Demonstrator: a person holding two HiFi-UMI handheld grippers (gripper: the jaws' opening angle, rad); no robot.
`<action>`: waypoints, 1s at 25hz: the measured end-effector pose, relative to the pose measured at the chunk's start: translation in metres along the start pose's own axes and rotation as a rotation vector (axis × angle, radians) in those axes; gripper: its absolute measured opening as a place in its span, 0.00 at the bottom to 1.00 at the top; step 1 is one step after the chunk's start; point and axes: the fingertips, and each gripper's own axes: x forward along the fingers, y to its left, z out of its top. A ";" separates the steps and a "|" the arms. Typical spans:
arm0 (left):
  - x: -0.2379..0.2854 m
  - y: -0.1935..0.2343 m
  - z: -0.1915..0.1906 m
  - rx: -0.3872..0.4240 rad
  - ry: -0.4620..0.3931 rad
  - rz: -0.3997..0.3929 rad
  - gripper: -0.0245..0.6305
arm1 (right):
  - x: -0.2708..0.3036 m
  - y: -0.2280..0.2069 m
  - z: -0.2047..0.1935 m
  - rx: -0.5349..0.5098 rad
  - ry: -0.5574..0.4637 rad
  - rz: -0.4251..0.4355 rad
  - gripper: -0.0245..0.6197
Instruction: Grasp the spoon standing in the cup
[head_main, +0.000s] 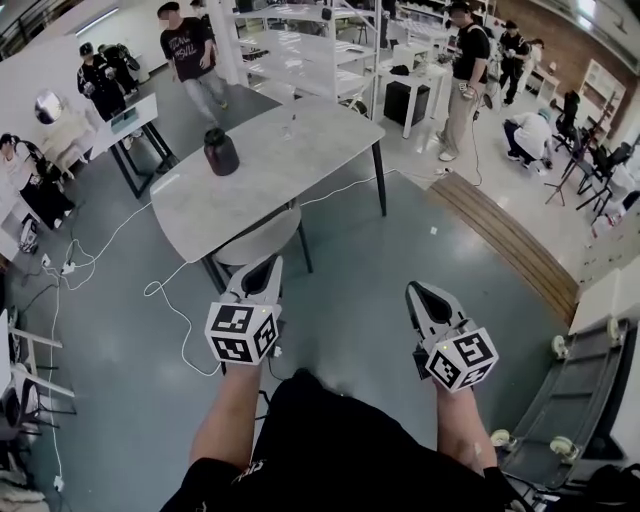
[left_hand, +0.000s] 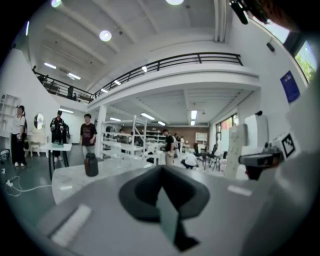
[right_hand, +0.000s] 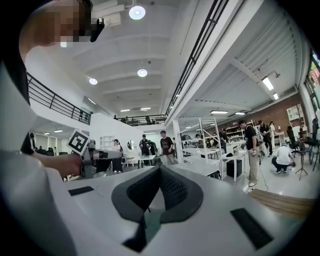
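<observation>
I hold two grippers low in front of my body. The left gripper has its jaws pressed together on nothing, and its own view shows the tips meeting. The right gripper is likewise closed and empty. Each gripper view catches the other gripper at its edge, marker cube and all, which the head view shows only from above.

Ahead stands one grey table with one chair tucked under its near edge, between me and the tabletop. One dark jar stands on the table's left part, and the left gripper view also shows it. Near the far edge sits one small clear thing that may be the cup. It is too small for me to tell what stands in it, and both grippers are well apart from it.

A white cable snakes over the floor at left. Beyond the table are white shelving and at least six people.
</observation>
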 end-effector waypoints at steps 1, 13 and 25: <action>0.004 -0.001 0.001 -0.003 -0.004 0.000 0.05 | 0.001 -0.001 0.001 0.004 0.001 0.003 0.03; 0.089 0.020 0.011 -0.042 -0.031 -0.041 0.05 | 0.052 -0.049 0.002 0.024 0.030 0.002 0.03; 0.204 0.095 0.030 -0.050 -0.005 -0.052 0.05 | 0.188 -0.113 0.008 0.084 0.084 0.021 0.03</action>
